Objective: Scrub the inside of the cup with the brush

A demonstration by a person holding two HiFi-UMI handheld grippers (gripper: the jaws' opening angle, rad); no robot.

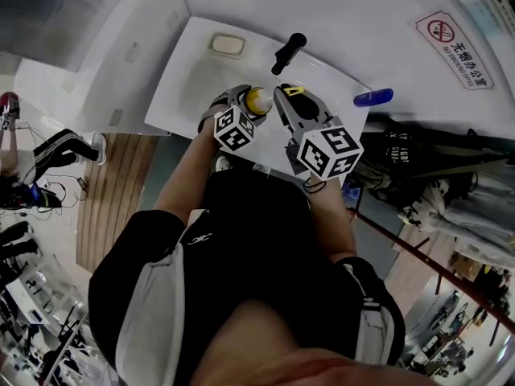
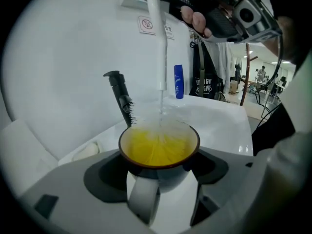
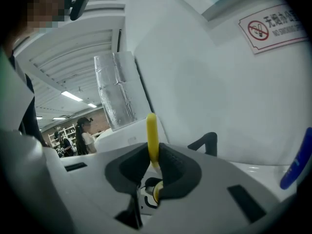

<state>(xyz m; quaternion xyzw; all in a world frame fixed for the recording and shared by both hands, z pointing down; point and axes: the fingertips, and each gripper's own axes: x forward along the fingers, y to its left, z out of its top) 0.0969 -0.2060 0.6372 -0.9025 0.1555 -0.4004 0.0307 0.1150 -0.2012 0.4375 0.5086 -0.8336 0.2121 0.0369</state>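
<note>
Your left tool (image 2: 160, 173) clamps the cup (image 2: 139, 147); your right tool (image 3: 155, 167) grips the brush (image 2: 157, 48). Hold the cup steady mid-frame and twist the bristles round wall and base.

the cup (image 2: 159, 145) sits between the left tongs (image 1: 251, 107), above the near part of the bench (image 1: 185, 87). the brush (image 2: 157, 57) goes down into the cup from above, its handle clamped in the right tongs (image 1: 283, 96), just right of the left ones. behind the cup is a second brush (image 1: 288, 53). a pad (image 1: 227, 45) lies back left and a tube (image 1: 373, 97) far right.
</note>
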